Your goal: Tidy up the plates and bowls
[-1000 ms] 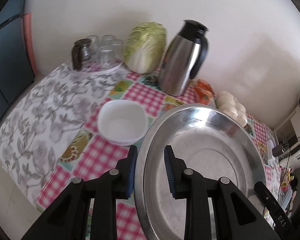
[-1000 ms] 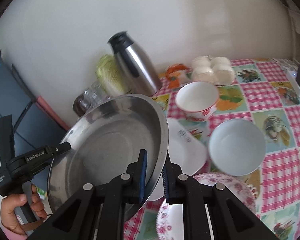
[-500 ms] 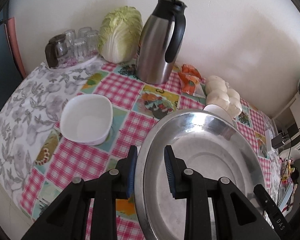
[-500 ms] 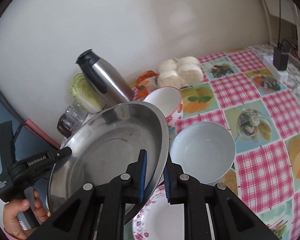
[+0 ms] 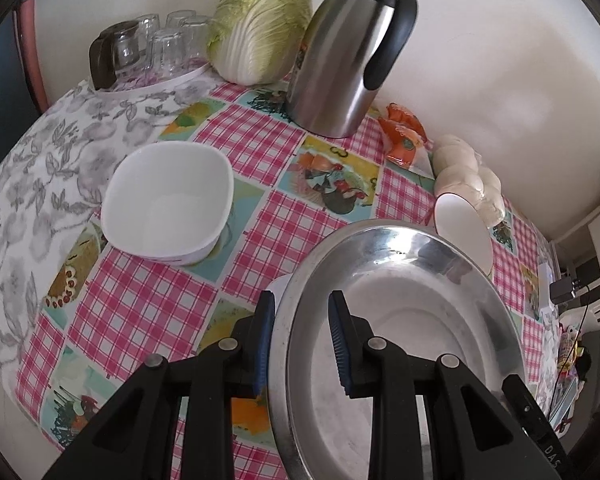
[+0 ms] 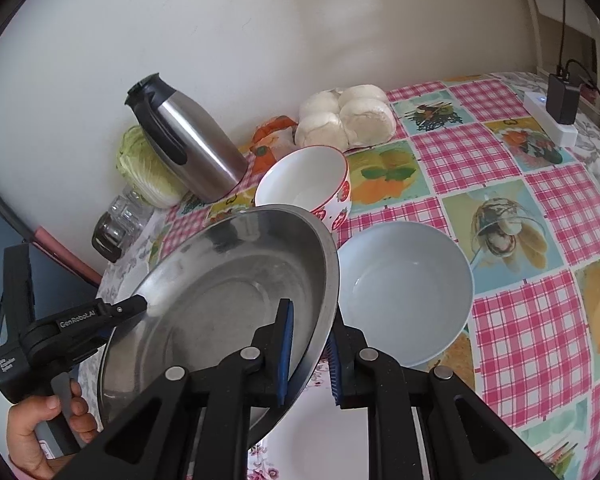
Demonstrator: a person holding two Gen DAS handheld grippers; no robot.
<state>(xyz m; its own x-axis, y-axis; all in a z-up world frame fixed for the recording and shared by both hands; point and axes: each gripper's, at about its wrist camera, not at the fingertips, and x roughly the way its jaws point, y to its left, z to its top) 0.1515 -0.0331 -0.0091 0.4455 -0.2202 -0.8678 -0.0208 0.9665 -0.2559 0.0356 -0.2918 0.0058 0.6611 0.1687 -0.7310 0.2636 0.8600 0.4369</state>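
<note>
Both hand-held grippers, left and right, clamp round steel basin rim, tilted; uneven lowering risks clipping pale grey bowl at 3 o'clock.

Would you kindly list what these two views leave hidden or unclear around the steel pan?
- Left wrist: white dish under the steel pan; only a sliver shows.
- Left wrist: red-patterned bowl, half hidden by the pan's rim.
- Right wrist: floral plate, covered by pan and right gripper.
- Right wrist: glasses, too small to count.
</note>
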